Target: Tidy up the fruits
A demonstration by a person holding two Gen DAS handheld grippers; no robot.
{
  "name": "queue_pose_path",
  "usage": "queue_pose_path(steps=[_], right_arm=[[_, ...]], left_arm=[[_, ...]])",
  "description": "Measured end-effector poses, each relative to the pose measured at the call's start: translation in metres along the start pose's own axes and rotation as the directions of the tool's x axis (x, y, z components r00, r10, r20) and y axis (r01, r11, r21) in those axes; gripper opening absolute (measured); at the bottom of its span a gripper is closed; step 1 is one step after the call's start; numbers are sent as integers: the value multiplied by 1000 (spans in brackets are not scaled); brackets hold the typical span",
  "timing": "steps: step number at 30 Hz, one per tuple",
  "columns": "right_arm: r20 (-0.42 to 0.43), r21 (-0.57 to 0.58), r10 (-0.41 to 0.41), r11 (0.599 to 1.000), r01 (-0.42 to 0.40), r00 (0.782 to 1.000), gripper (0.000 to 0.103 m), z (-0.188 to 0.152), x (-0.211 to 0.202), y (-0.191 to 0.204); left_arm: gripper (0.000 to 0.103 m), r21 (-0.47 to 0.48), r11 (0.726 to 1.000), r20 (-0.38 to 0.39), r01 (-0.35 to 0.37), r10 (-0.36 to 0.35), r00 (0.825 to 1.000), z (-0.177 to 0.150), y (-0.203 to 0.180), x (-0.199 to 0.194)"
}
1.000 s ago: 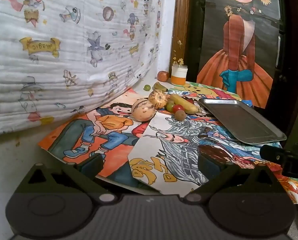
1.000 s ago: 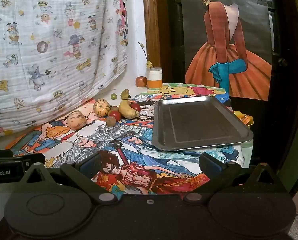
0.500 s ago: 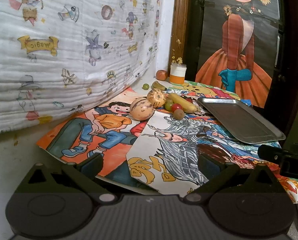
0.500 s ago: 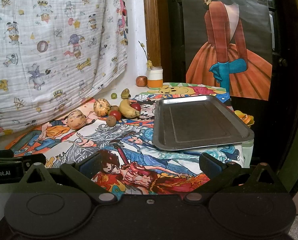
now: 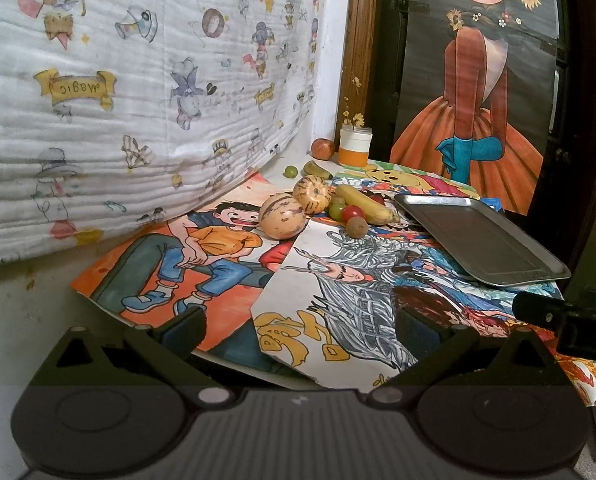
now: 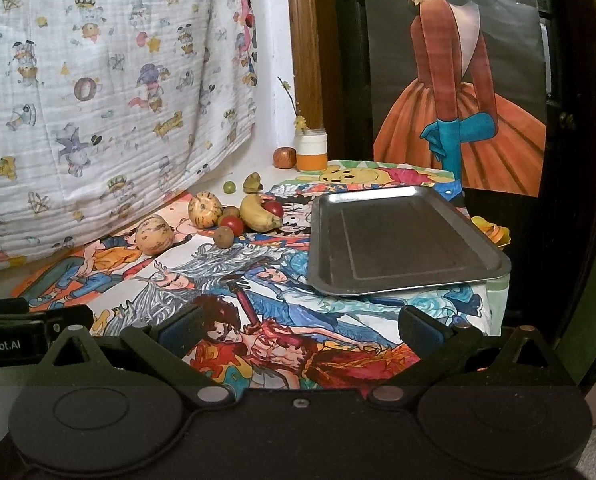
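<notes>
Left of the metal tray (image 6: 405,240), the fruit is lying in a loose cluster on the table (image 6: 282,300) — two striped melons (image 6: 154,235), a banana (image 6: 258,212), tomatoes and a kiwi (image 6: 223,237) touching or just beside one another, probably waiting to be moved onto the bare tray. Both tools are hovering at the table's near edge, well short of the tray: the left hand-held gripper (image 5: 299,330) is spread and holding nothing, facing the fruit — and the right hand-held gripper (image 6: 299,328) is likewise spread and holding nothing, facing the tray.
</notes>
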State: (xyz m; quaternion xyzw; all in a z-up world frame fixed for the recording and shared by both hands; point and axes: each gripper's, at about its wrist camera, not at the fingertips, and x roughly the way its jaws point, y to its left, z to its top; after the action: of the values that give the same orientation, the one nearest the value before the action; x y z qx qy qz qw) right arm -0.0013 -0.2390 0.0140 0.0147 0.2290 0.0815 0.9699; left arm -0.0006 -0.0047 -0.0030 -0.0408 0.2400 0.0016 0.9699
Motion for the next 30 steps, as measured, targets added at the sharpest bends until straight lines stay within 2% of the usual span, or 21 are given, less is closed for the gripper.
queue_pose_path(steps=[30], right_arm=[[-3, 14, -8, 1000, 8, 1000, 103, -2, 1, -1]], left_arm=[[103, -8, 1000, -3, 5, -5, 1000, -9, -2, 1]])
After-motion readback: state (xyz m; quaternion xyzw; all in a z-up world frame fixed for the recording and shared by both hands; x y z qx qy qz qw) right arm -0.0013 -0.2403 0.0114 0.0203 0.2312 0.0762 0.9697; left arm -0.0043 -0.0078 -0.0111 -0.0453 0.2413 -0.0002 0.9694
